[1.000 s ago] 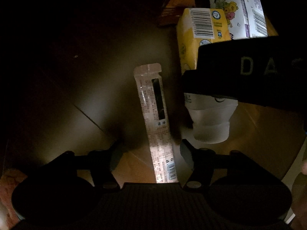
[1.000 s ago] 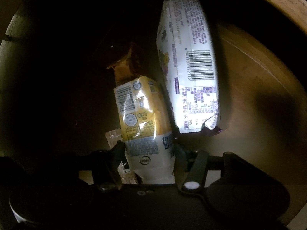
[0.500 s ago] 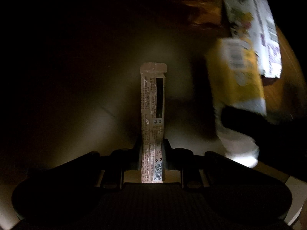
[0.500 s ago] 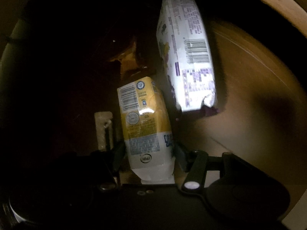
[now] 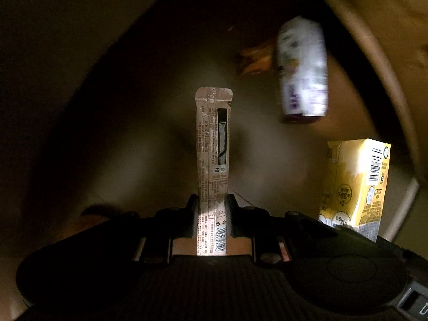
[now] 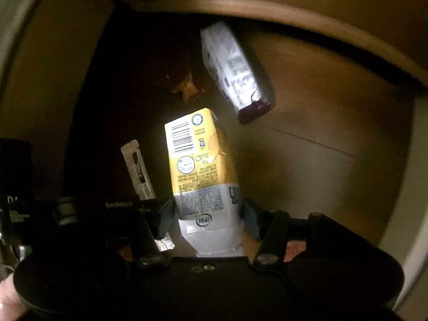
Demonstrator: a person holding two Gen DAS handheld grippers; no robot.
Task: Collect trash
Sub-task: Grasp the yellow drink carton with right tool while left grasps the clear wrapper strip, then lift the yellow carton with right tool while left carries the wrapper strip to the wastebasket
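My left gripper (image 5: 212,210) is shut on a long thin stick wrapper (image 5: 212,144), which points straight ahead above the dark floor. The wrapper also shows in the right wrist view (image 6: 137,169). My right gripper (image 6: 207,214) is shut on a yellow and white drink carton (image 6: 202,171), held lifted. The carton also shows at the right of the left wrist view (image 5: 355,184). A white and purple snack bag (image 6: 235,72) lies on the floor ahead, blurred in the left wrist view (image 5: 302,69).
A crumpled orange wrapper (image 6: 187,87) lies beside the snack bag, also in the left wrist view (image 5: 254,58). A curved wooden edge (image 6: 294,24) arches overhead at the back and right. The scene is dark beyond the lit patch.
My left gripper closed on the stick wrapper and lifted it. My right gripper raised the carton and drew back. Both views now sit farther from the snack bag.
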